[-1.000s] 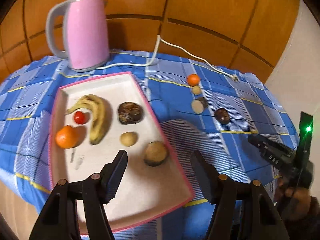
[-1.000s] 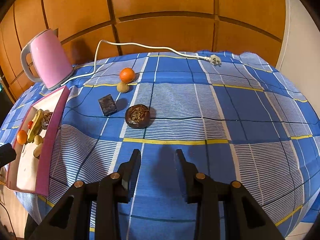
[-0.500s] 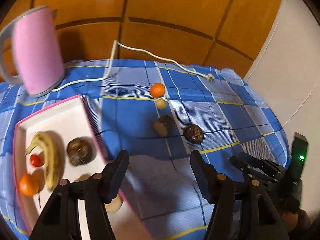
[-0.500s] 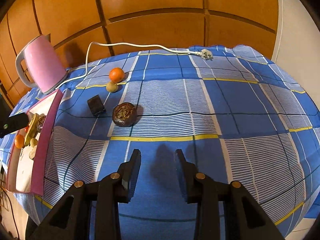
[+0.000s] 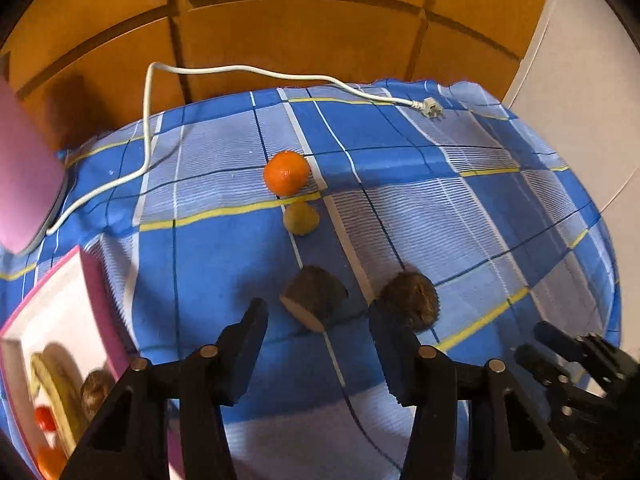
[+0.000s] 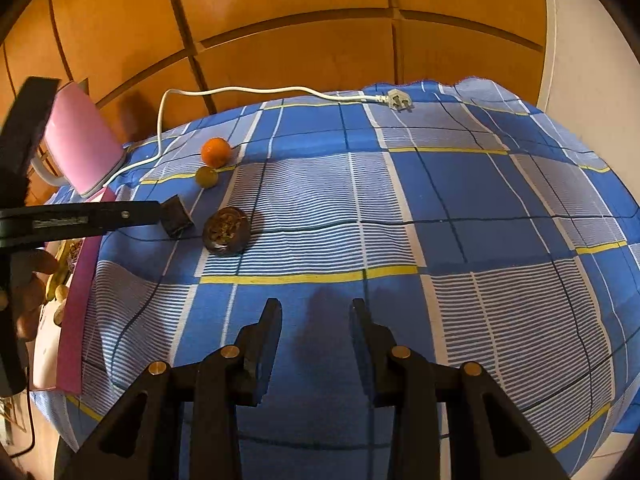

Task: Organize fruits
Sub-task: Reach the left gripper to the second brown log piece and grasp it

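Four fruits [image 5: 286,173] lie loose on the table [image 6: 460,208], several sit in the tray [image 5: 102,292], and the left hand-held gripper [image 5: 318,332], jaws closing but empty, nears a brown piece [image 5: 314,298].

The left wrist view looks steeply down along its own tongs [image 5: 318,320] from close above the desk's blue checked cloth [image 5: 420,152], facing the wooden wall [image 5: 300,40], with the tray's [image 5: 102,292] corner at its lower left. The right wrist view sits farther back and to the right, facing the same wall [image 6: 300,40] over more open cloth [image 6: 460,200]. Both share the orange [image 5: 286,172] [image 6: 216,152], the white cord [image 5: 248,70] [image 6: 260,90], the pink kettle [image 5: 24,184] [image 6: 82,144], and each catches the other tongs at its edge.
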